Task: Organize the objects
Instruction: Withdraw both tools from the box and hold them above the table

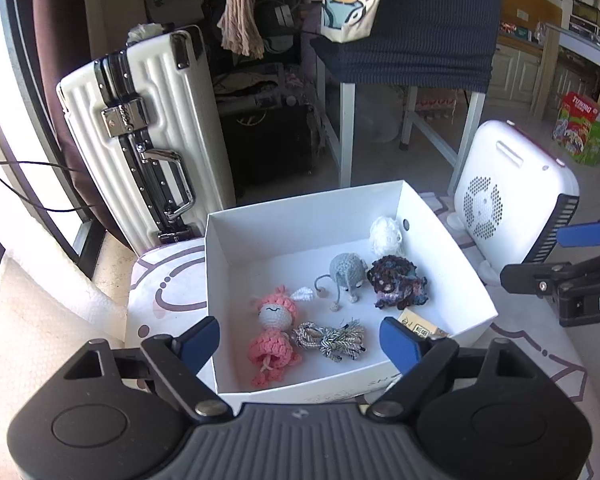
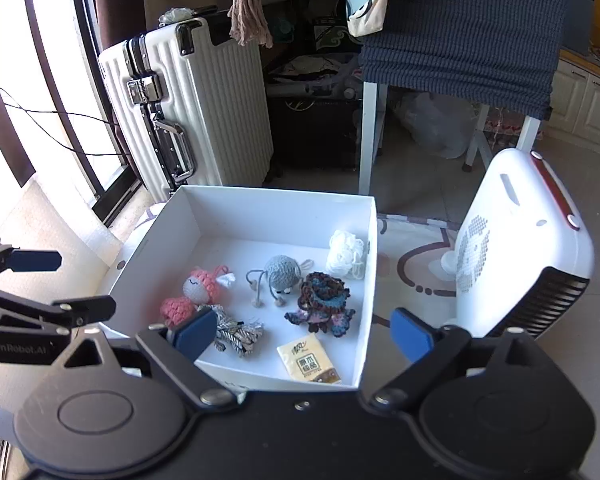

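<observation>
White box [image 2: 276, 208] sits on a patterned mat between the suitcase [image 2: 188, 100] and the white heater [image 2: 520, 240], and it holds the pink crochet doll [image 2: 196, 292], grey knitted creature [image 2: 282, 274], dark crochet piece [image 2: 324, 304], white yarn bundle [image 2: 346, 258], braided cord [image 2: 236, 332] and yellow sachet [image 2: 306, 360], all loose on its floor. Left gripper [image 1: 300, 340] and right gripper [image 2: 304, 336] both hang above the near edge, jaws spread wide and empty. Judged from this, the items have been gathered into one container and both tools stand clear of it.
</observation>
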`<state>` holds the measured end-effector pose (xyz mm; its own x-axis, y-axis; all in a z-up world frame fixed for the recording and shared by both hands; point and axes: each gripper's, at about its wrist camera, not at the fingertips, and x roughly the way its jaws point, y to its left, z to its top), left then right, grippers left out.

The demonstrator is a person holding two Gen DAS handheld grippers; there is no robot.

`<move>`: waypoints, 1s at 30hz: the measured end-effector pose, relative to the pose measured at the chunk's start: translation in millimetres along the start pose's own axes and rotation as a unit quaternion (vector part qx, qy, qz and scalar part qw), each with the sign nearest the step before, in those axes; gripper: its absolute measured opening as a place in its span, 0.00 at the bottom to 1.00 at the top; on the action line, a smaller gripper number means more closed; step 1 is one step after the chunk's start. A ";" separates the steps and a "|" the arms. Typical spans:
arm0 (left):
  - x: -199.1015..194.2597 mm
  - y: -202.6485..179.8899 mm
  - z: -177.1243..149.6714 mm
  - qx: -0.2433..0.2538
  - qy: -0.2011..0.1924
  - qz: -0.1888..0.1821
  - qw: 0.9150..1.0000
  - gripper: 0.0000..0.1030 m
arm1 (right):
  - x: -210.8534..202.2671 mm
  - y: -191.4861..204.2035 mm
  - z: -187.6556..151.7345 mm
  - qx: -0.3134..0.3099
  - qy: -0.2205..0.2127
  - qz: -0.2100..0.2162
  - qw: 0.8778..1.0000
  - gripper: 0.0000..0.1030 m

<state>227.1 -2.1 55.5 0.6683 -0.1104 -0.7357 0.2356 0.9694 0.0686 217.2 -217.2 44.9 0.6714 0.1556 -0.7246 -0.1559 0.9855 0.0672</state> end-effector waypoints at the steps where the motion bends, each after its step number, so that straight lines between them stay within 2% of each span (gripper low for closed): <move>1: -5.3 0.1 -1.6 -0.003 -0.004 0.000 1.000 0.87 | -4.1 -0.5 -1.9 -0.001 -0.003 -0.002 1.000 0.94; 13: -50.2 0.0 -23.9 -0.041 -0.040 0.009 0.998 1.00 | -44.4 -4.6 -22.0 0.005 -0.029 -0.008 1.000 1.00; 25: -66.5 1.9 -44.1 -0.059 -0.051 0.025 0.997 1.00 | -67.3 2.0 -40.7 0.000 -0.047 -0.011 0.999 1.00; 30: -71.6 2.9 -47.0 -0.062 -0.057 0.018 0.996 1.00 | -73.2 3.9 -44.8 -0.002 -0.055 -0.011 0.998 1.00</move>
<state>146.8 18.9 76.7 0.7529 -0.0919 -0.6517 0.1249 0.9922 0.0044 135.0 -227.8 67.5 0.7501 0.1406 -0.6462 -0.1425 0.9886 0.0496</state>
